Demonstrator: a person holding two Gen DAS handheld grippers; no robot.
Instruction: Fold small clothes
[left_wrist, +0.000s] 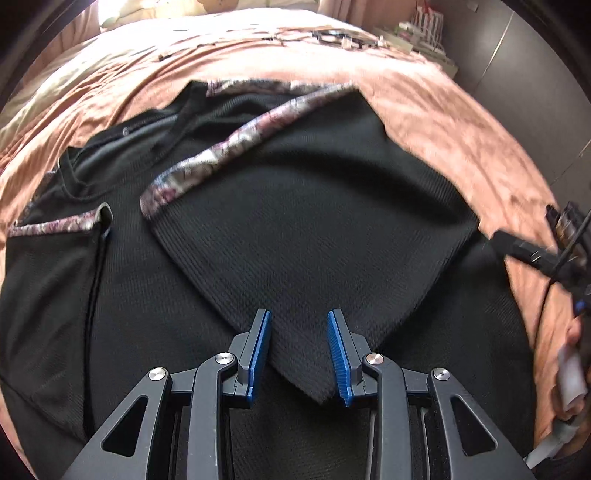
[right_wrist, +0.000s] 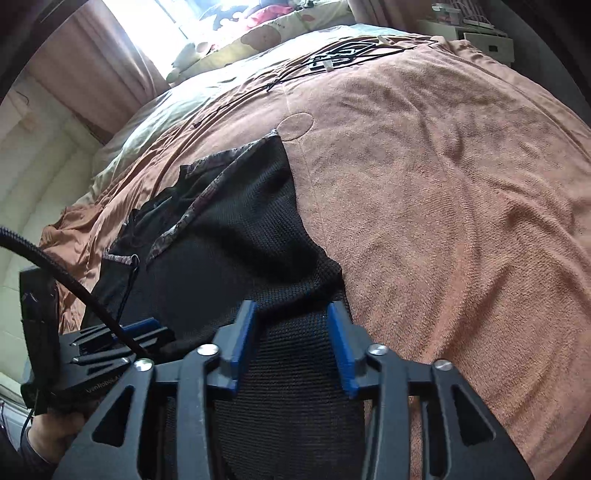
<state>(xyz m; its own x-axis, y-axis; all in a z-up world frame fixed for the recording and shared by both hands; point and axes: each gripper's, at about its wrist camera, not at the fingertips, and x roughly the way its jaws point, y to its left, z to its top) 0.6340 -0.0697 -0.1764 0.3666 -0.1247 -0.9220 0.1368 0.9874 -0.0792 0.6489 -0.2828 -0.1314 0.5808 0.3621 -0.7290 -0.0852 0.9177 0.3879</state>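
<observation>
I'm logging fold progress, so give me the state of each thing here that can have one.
black garment: lying on the bed, one side folded over the middle, not fully folded.
left gripper: open, over a folded corner.
right gripper: open, over the garment's edge.
orange bedspread: spread out, slightly wrinkled.

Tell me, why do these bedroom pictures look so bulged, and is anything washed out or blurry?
Both views are fisheye, so the bed curves. Right wrist view: the window is blown out white. Left wrist view: the black garment looks slightly smeared, and the right gripper is blurred.
</observation>
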